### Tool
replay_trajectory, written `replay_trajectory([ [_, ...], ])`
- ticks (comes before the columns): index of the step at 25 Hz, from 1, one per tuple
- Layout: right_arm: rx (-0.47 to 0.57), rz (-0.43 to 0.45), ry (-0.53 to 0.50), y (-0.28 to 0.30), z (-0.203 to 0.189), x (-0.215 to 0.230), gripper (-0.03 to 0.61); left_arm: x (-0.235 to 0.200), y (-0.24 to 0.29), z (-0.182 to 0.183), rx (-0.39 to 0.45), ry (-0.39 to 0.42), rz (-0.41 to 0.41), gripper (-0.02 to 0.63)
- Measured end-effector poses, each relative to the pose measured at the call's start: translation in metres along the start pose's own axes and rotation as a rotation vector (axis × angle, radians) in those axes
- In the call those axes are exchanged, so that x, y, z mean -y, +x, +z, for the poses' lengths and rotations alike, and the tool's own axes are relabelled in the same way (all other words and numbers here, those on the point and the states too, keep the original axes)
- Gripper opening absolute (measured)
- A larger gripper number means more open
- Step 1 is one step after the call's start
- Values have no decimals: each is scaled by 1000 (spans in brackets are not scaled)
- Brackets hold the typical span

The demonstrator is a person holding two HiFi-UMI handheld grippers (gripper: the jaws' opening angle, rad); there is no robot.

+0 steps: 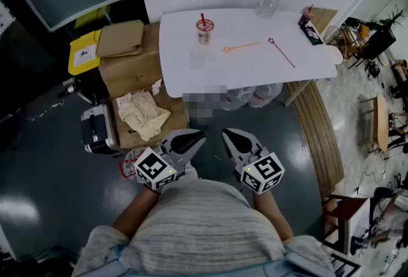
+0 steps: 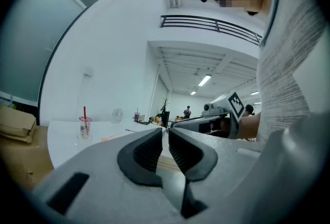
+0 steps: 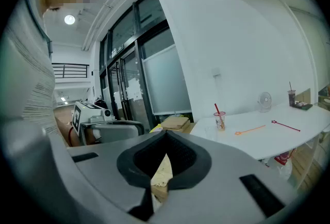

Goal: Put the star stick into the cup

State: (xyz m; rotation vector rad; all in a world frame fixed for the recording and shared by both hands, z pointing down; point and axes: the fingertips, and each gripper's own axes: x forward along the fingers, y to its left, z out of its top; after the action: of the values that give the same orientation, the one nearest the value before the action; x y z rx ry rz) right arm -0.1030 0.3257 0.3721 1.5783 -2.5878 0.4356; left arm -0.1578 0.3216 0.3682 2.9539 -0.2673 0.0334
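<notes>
On the white table [image 1: 255, 68] far ahead stands a clear cup [image 1: 204, 29] with a red straw. To its right lie an orange star stick [image 1: 241, 47] and a thin dark red star stick [image 1: 282, 52]. The right gripper view shows the same cup [image 3: 220, 120], orange stick [image 3: 251, 129] and red stick [image 3: 285, 125]; the left gripper view shows the cup [image 2: 85, 127]. My left gripper [image 1: 201, 136] [image 2: 165, 132] and right gripper [image 1: 224, 133] [image 3: 166, 135] are held side by side close to my body, well short of the table. Both are shut and hold nothing.
Cardboard boxes [image 1: 131, 59] and a yellow bin [image 1: 85, 51] stand left of the table, with crumpled cloth [image 1: 143, 113] in an open box. A small fan [image 1: 268, 5] and another drink [image 1: 306, 15] sit at the table's far edge. A wooden bench [image 1: 315, 135] runs along the right.
</notes>
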Motion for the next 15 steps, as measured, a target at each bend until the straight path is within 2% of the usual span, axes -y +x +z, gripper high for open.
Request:
replay_trajectory([
  [7, 0, -5, 12, 21, 4, 11, 8, -24, 5, 2, -3, -8, -9, 49],
  [15, -12, -18, 16, 67, 16, 34, 8, -78, 17, 9, 2, -17, -27, 49],
])
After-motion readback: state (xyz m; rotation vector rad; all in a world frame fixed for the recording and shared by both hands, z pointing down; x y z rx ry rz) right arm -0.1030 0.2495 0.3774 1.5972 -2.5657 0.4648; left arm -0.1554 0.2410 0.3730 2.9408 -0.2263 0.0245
